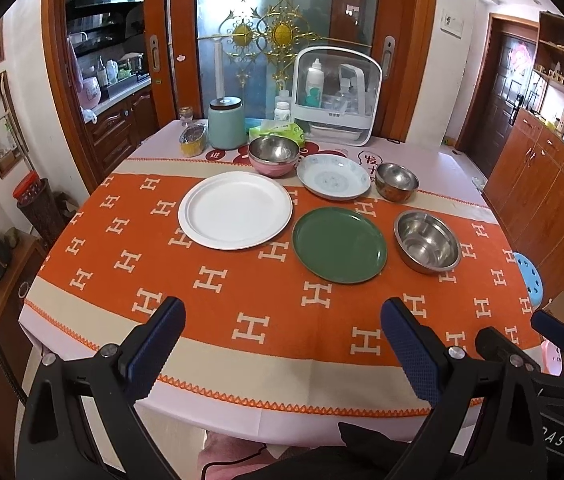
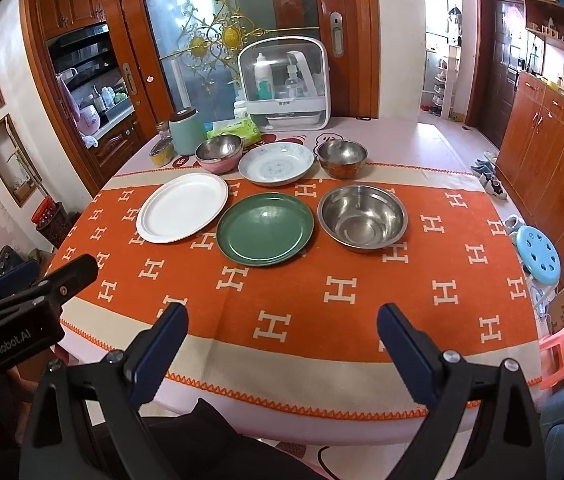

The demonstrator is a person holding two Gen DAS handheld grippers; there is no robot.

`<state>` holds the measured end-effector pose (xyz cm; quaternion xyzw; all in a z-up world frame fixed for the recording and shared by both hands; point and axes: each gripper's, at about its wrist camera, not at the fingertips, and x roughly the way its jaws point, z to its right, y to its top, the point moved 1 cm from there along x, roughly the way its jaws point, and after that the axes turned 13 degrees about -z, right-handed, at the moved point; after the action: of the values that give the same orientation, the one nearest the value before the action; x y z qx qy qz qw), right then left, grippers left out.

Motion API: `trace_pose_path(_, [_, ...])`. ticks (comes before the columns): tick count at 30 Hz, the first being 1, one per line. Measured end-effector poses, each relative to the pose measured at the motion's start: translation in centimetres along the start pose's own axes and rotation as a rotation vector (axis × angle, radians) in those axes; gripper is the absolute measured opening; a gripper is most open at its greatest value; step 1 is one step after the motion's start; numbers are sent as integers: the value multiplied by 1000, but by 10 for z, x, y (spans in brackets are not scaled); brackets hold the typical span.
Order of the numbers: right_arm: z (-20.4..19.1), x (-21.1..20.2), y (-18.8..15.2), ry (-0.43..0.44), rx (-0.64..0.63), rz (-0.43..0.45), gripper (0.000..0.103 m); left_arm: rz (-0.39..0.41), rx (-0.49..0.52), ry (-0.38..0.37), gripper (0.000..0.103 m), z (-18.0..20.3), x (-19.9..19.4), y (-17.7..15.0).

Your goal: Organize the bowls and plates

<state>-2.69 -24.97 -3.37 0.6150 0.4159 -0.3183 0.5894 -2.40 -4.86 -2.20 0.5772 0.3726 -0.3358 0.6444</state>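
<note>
On the orange cloth lie a large white plate [image 1: 235, 215] [image 2: 182, 207], a green plate [image 1: 339, 244] [image 2: 265, 228] and a wide steel bowl [image 1: 427, 241] [image 2: 362, 216]. Behind them stand a pink-sided steel bowl [image 1: 274, 155] [image 2: 218, 153], a patterned white dish [image 1: 333, 176] [image 2: 276, 163] and a small steel bowl [image 1: 396, 182] [image 2: 341, 157]. My left gripper [image 1: 283, 330] hovers open above the table's near edge, empty. My right gripper [image 2: 282, 336] is open too, level with it and to its right, holding nothing.
A teal jar [image 1: 226, 123], a green wipes pack [image 1: 276, 133], a small tin [image 1: 192, 140] and a white storage box [image 1: 335, 98] crowd the table's far side. A blue stool [image 2: 539, 255] and a pink stool [image 2: 563, 354] stand at the right. Wooden cabinets [image 2: 553, 160] line the right wall.
</note>
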Motion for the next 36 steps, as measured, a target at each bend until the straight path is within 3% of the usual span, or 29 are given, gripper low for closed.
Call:
trace_pose_path(21, [-55, 57, 48, 83, 130, -94, 96, -173, 31, -17, 98, -78, 54, 57])
trace_pose_path(36, [-97, 122, 74, 125, 389, -148, 96, -323, 222, -56, 98, -143, 112, 112])
